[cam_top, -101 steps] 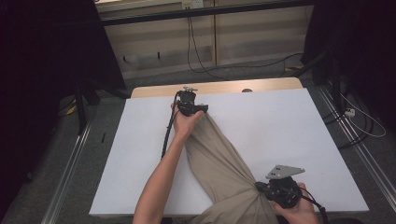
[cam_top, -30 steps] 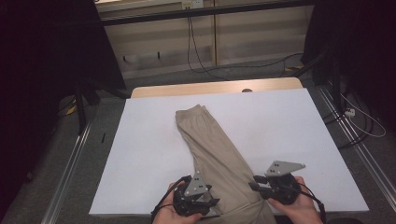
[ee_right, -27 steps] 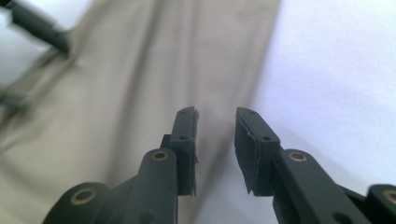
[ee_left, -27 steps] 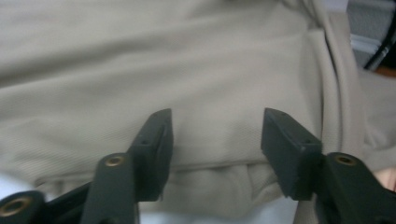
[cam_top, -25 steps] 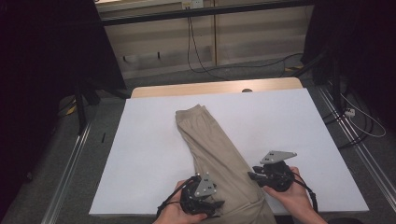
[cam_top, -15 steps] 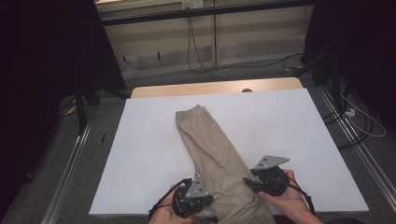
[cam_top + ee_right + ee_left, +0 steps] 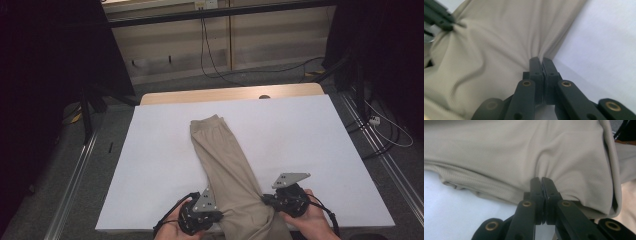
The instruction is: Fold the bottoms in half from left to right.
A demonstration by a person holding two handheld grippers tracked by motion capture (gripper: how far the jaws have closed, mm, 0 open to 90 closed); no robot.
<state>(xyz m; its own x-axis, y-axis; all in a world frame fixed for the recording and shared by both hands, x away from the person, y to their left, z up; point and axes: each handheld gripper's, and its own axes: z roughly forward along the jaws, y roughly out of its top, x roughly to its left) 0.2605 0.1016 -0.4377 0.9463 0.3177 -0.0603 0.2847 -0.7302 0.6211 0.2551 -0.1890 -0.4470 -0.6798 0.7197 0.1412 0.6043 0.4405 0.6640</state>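
Beige trousers [image 7: 225,160] lie folded lengthwise on the white table [image 7: 150,160], running from the middle down over the near edge. My left gripper [image 7: 220,214] is shut on the cloth's left edge near the table front; in the left gripper view its jaws pinch the beige trousers [image 7: 524,157] at the left gripper [image 7: 541,180]. My right gripper [image 7: 265,199] is shut on the right edge of the same stretch; the right gripper [image 7: 541,60] bunches the beige trousers [image 7: 499,50] into folds. The other gripper [image 7: 441,20] shows at the upper left of the right gripper view.
The wooden table edge [image 7: 230,94] lies at the back. Cables [image 7: 215,55] hang against the wall beyond it. Metal rails [image 7: 75,170] run along both sides of the table on the floor, with a white cable [image 7: 390,135] at the right.
The left hand came back from the far end of the trousers to the near edge. Both grippers have closed in on the cloth's two sides and now pinch it.
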